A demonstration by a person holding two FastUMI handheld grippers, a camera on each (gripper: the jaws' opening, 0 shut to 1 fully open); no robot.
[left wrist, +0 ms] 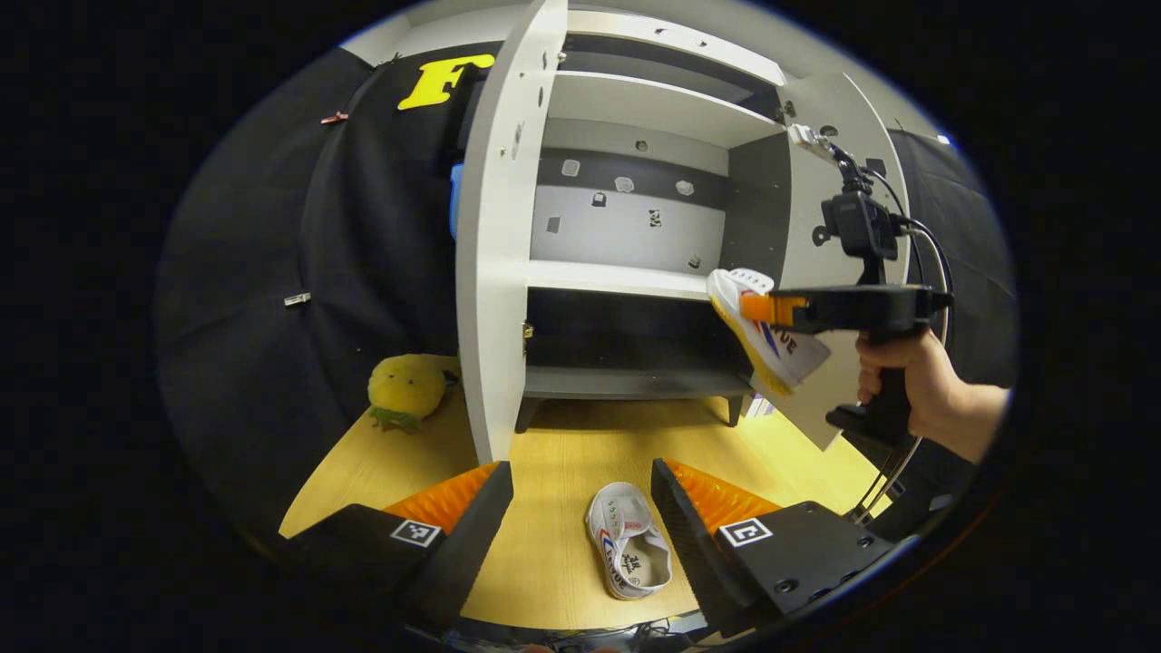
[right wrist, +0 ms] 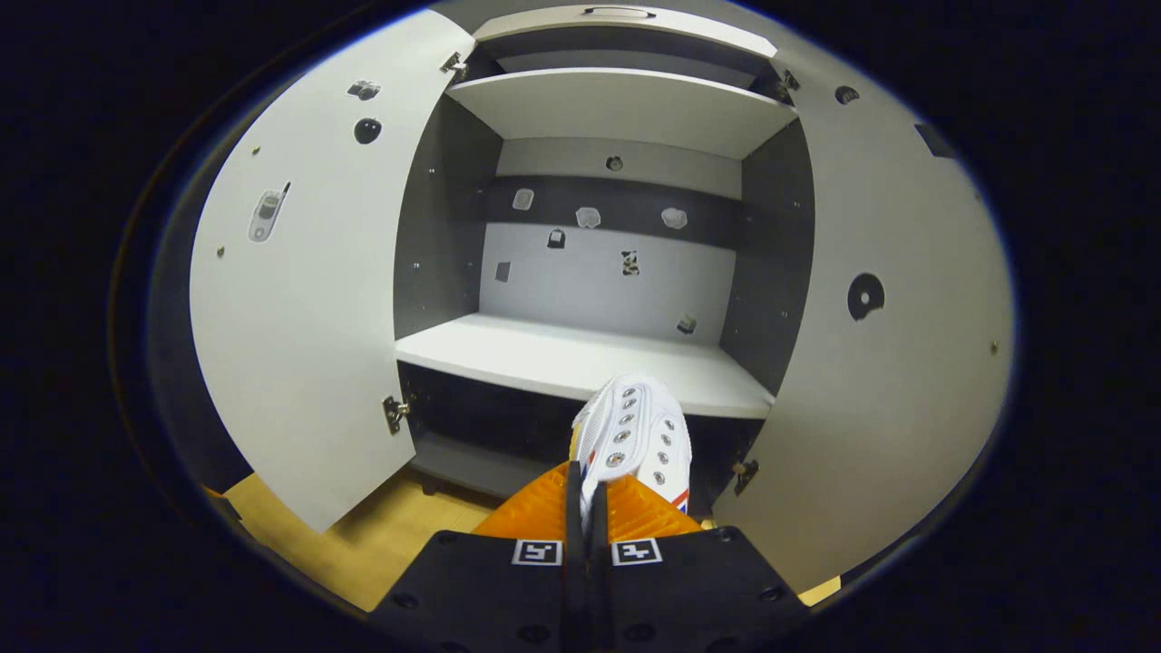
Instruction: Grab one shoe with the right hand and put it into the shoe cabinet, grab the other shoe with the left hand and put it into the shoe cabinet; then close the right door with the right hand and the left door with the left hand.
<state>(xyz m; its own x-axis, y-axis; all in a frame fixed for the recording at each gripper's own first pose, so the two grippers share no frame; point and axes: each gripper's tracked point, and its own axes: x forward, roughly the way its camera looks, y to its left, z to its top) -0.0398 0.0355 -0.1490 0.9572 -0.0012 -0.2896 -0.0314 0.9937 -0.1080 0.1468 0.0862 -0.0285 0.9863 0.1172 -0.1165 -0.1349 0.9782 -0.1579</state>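
Observation:
A white shoe [left wrist: 628, 550] lies on the wooden floor [left wrist: 562, 453] between the fingers of my open left gripper [left wrist: 580, 494], untouched. Ahead stands the shoe cabinet [left wrist: 626, 272] with both doors swung wide. In the left gripper view my right gripper [left wrist: 757, 307], held by a hand, carries the other white shoe [left wrist: 771, 331] in the air just in front of the middle shelf at the cabinet's right side. In the right gripper view that shoe [right wrist: 632, 433] sticks out of the shut right gripper [right wrist: 587, 494], toe toward the middle shelf [right wrist: 580, 358].
The left door [left wrist: 494, 236] and right door [left wrist: 839, 272] flank the cabinet opening. A yellow plush toy [left wrist: 405, 388] lies on the floor left of the left door. Black cloth hangs behind. The cabinet's shelves [right wrist: 626, 104] carry nothing.

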